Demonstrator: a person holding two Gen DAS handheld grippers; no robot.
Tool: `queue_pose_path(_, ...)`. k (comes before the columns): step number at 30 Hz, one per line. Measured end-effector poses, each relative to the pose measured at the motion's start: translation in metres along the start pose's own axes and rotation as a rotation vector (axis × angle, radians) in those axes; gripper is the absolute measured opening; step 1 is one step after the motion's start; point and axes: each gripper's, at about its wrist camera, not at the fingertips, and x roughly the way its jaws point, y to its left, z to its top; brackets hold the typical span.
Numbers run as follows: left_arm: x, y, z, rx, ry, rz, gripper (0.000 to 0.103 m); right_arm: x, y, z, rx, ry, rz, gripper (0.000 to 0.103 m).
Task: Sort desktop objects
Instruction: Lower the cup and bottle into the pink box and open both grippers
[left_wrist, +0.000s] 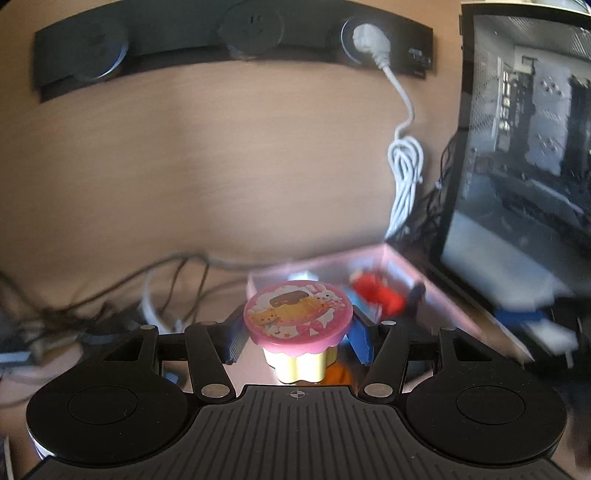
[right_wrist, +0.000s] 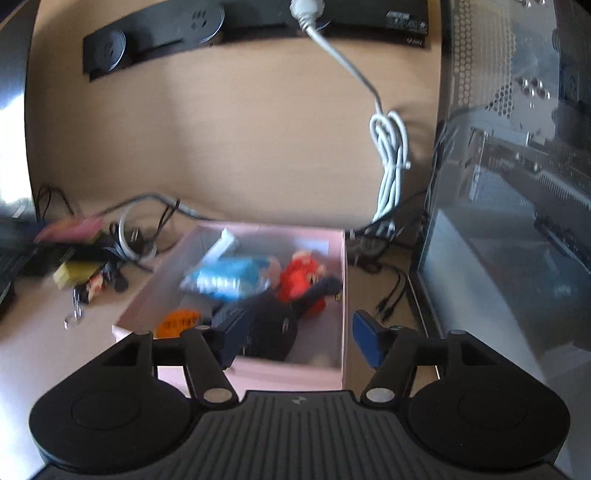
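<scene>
Between the blue pads of my left gripper (left_wrist: 297, 341) I have a small toy cup (left_wrist: 297, 325), clamped on its pale yellow fluted body just under the pink cartoon lid. It hangs over the near end of the pink box (left_wrist: 436, 280), which runs off toward 1 o'clock in the left wrist view. A red toy (left_wrist: 376, 293) lies deeper in the box, at about 1 o'clock from the cup, and something orange shows directly below the cup.

My right gripper (right_wrist: 295, 338) is spread wide and holds nothing. It hovers at the near wall of the same box (right_wrist: 288, 376), with a blue packet (right_wrist: 225, 278) at 11 o'clock and the red toy (right_wrist: 301, 277) at 12.

I judge the step to be dropping the cup into the box. To do it well, I would lower it until the base is close to the floor of the box, aim for a bare patch and not the orange thing underneath, keep the lid level, then part the pads slowly so the cup does not tip. The right gripper should stay back from the rim; both views are blurred, so fine gaps are hard to judge. A white cable (left_wrist: 404, 173) hangs at 2 o'clock, well apart.
</scene>
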Motion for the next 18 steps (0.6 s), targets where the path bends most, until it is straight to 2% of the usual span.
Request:
queue_pose_path(1,0.007,-0.001,0.003,0.001,-0.004,-0.005,0.065,0.000,0.001,-0.002,-0.002,0.010,0.001,0.065)
queue_pose_path(2,0.017,-0.003,0.005,0.014,0.016,-0.021,0.074,0.001,0.002,-0.005,-0.004,0.020,0.000,0.066)
queue_pose_path(6,0.024,-0.010,-0.012,0.050,0.085,-0.080,0.083,0.002,0.005,-0.005,-0.009,0.032,-0.015,0.073)
queue_pose_path(8,0.018,-0.005,-0.028,0.029,0.121,-0.083,0.084,0.002,0.006,-0.003,-0.003,0.028,-0.015,0.075)
queue_pose_path(13,-0.004,0.020,-0.062,-0.082,0.189,-0.044,0.091,0.007,0.020,0.008,-0.019,0.014,0.022,0.075)
queue_pose_path(18,-0.025,0.045,-0.089,-0.160,0.244,0.013,0.094,0.028,0.052,0.035,-0.069,-0.015,0.091,0.073)
